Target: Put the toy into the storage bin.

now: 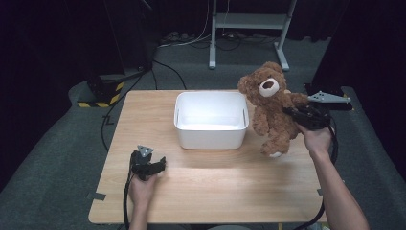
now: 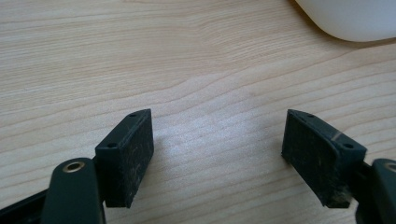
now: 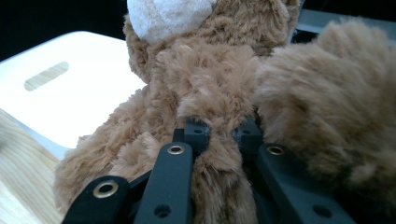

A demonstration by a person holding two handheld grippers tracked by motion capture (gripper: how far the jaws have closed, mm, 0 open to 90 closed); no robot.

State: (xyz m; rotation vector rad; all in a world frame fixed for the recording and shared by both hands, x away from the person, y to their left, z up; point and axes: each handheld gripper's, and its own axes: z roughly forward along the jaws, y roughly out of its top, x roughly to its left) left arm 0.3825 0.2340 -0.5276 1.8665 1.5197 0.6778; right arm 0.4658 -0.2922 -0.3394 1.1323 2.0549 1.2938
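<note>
Brown plush teddy bear hangs pinched by its arm in your right gripper, lifted beside the white bin, likely for dropping in; your left gripper rests released on the wooden table.

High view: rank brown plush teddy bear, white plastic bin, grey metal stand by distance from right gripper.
1. Brown plush teddy bear, clamped in the right gripper.
2. White plastic bin, on the table, left of the bear.
3. Grey metal stand, on the floor beyond the table.

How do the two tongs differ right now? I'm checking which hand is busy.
The right tongs are shut on the teddy bear, held up beside the white bin; the left tongs are open and hold nothing. The right sits raised, the left low over the table. Both have black jaws.
</note>
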